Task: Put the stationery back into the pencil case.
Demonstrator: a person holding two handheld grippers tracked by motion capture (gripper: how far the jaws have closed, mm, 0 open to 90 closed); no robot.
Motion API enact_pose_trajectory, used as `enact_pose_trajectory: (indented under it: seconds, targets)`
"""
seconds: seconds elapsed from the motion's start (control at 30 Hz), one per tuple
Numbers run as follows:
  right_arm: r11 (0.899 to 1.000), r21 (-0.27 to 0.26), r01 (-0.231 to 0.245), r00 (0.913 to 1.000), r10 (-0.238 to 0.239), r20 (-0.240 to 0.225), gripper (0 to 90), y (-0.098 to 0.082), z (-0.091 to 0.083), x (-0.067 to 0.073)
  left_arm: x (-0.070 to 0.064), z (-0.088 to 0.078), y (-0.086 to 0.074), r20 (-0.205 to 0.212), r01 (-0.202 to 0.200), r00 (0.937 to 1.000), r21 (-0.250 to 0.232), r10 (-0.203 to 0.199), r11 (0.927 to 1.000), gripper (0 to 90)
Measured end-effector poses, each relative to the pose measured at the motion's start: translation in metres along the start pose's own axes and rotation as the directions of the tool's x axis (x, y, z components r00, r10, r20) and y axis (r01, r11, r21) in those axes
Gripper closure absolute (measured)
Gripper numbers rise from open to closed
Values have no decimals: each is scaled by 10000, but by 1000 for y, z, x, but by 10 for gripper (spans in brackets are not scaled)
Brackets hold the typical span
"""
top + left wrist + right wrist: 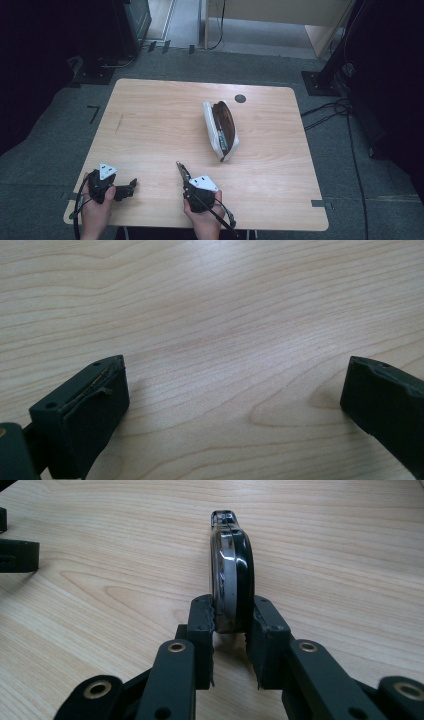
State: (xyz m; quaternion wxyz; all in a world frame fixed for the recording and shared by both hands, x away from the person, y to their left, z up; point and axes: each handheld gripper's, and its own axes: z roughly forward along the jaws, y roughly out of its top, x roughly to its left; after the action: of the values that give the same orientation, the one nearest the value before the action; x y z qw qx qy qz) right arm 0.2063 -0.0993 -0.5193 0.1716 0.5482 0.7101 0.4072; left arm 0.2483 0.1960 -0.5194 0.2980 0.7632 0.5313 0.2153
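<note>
My right gripper (186, 181) (233, 620) is near the table's front edge, shut on a slim black and chrome object (231, 565). The object stands on its narrow edge on the wood and pokes out beyond the jaws (181, 170). Both pads press on its near end. My left gripper (126, 189) (235, 385) rests at the front left of the table (160, 115); its jaws stand wide apart with bare wood between them. A white pouch (220, 131) with a brown inside lies in the middle of the table, beyond the right gripper.
A small dark round hole (240, 98) sits in the tabletop behind the pouch. Black stands and cables (330, 107) are on the grey floor to the right and back left. The left gripper's black jaw (17, 555) shows at the right gripper view's left edge.
</note>
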Motion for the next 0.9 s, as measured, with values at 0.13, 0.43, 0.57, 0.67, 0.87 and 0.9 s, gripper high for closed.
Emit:
enact_pose_trajectory:
  seconds: [0.13,0.43,0.57,0.67,0.87,0.9]
  targets:
    - [9997,-28,226,9997,-226,23,744,0,-1,-2,0,0,0,1,1,10000,0,-1,10000,0]
    - [9984,-223,512,9987,-511,76,745,6,-6,-7,0,0,0,1,-1,10000,-1,1,10000,0]
    - [9968,-176,781,9967,-778,212,744,5,-7,-9,0,0,0,1,-2,10000,1,2,10000,0]
    - [9963,-105,853,9962,-850,202,744,4,-7,-9,0,0,0,1,0,10000,-2,0,10000,0]
    - [9943,140,1053,9944,-1055,87,742,3,-3,-9,0,0,0,1,0,10000,0,0,10000,0]
    - [9943,140,1053,9944,-1055,87,742,3,-3,-9,0,0,0,2,-2,10000,2,2,10000,0]
